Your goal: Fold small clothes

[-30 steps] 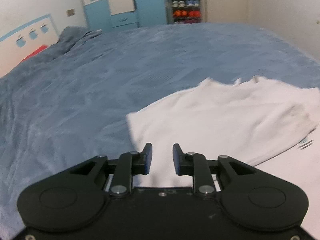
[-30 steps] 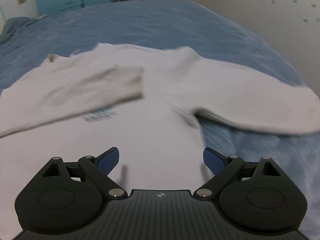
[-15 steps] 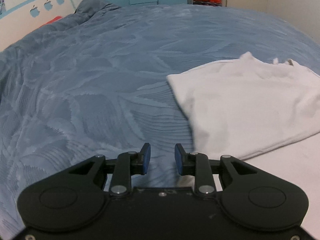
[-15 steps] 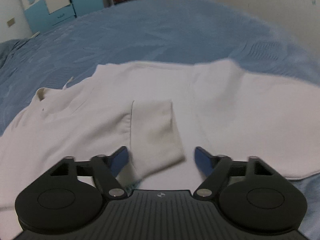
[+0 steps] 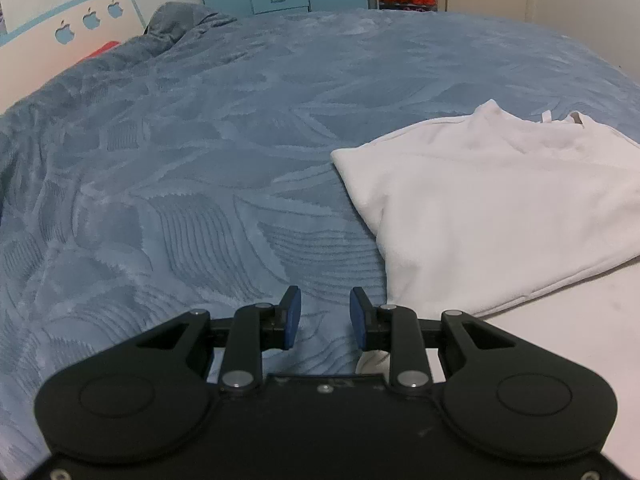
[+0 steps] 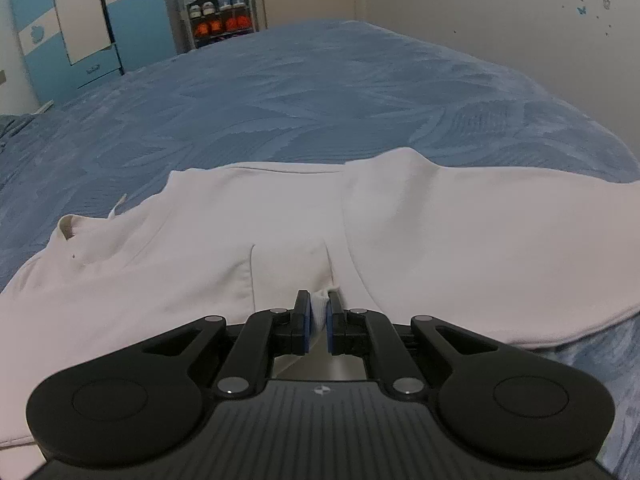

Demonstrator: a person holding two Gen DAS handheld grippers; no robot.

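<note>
Roughly midway: shirt (image 6: 400, 240) on bed (image 5: 200, 160), one sleeve folded in. My right gripper (image 6: 319, 320) pinches that cuff; left gripper (image 5: 325, 318) spread, empty. Other sleeve, body folds remain.

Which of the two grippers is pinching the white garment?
The right gripper: its pads are clamped on the white garment. The left gripper is open over the blue bedspread.

No legible text, labels or numbers anywhere.
</note>
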